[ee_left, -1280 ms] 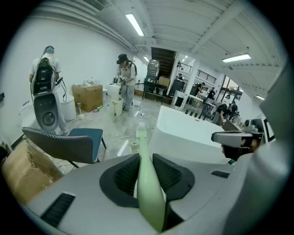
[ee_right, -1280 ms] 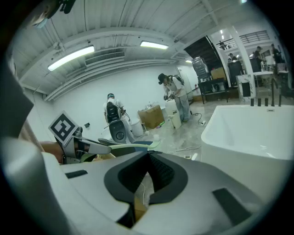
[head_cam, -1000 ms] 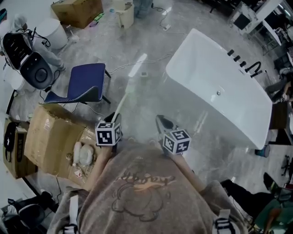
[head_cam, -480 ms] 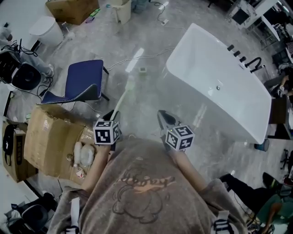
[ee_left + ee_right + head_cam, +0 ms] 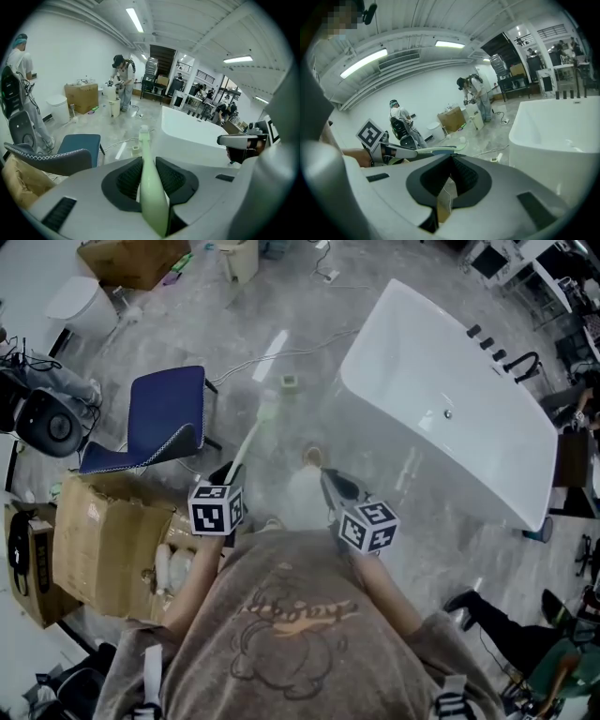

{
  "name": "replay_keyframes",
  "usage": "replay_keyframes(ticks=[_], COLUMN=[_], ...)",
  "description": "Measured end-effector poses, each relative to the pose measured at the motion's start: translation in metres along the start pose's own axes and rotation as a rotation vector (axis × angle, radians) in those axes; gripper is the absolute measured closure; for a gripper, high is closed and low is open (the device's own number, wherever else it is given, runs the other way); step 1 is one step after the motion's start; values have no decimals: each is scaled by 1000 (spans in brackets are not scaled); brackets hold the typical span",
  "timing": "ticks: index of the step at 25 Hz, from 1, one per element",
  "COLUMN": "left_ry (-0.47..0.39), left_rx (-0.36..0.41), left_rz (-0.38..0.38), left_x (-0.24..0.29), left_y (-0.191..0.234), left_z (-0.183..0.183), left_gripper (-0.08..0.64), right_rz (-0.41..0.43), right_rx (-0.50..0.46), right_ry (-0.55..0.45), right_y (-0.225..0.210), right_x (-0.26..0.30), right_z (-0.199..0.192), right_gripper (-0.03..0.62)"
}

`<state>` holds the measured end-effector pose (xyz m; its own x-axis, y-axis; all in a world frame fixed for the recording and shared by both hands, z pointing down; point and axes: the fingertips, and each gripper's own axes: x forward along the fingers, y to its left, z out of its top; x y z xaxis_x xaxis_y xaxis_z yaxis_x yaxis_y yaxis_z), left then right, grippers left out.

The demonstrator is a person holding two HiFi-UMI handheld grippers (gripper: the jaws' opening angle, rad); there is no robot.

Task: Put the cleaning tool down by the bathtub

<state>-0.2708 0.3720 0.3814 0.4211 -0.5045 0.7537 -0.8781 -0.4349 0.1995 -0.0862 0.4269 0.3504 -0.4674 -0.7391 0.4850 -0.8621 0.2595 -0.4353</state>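
The cleaning tool [image 5: 251, 435] is a long pale green brush. My left gripper [image 5: 228, 476] is shut on its handle [image 5: 147, 183], and the brush head [image 5: 144, 129] points forward over the floor towards the bathtub's near end. The white bathtub [image 5: 450, 418] stands ahead and to the right. My right gripper [image 5: 334, 487] hovers beside the left one, nearer the tub, shut with nothing in it. In the right gripper view the brush [image 5: 440, 150] crosses just beyond the closed jaws, and the tub [image 5: 562, 131] fills the right side.
A blue chair [image 5: 164, 418] and an open cardboard box [image 5: 103, 540] sit to the left. A small block [image 5: 289, 382] and a cable [image 5: 281, 352] lie on the floor ahead. People stand at the far wall [image 5: 123, 79]. My leg and shoe [image 5: 307, 474] show between the grippers.
The view has shifted forward towards the tub. A leg and shoe have come into sight between the grippers. Both grippers hold the same pose, the brush still in the left.
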Motion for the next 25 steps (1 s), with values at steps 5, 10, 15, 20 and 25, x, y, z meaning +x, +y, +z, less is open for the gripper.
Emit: replay_keyframes(ticks=[5,10,15,20,25], left_ry=[5,20,32,31,33], left_rx=[-1,13,-1,-22,-51], left_rz=[1,2,5,15,40], left_x=[35,71,108,145,185], left_y=[9,8,9,2,-2], left_z=[35,72,115,155,192], left_gripper=[462,460,462,460,462], right_rz=[6,14,23,29,48], right_rx=[5,0,-37,-72,-94], right_ry=[-7,2,20,41,56], right_y=[-33,-65,-92,-131,-171], right_x=[33,67,102,127,152], right_z=[28,63,109,148,180], right_gripper=[592,593,593,592,592])
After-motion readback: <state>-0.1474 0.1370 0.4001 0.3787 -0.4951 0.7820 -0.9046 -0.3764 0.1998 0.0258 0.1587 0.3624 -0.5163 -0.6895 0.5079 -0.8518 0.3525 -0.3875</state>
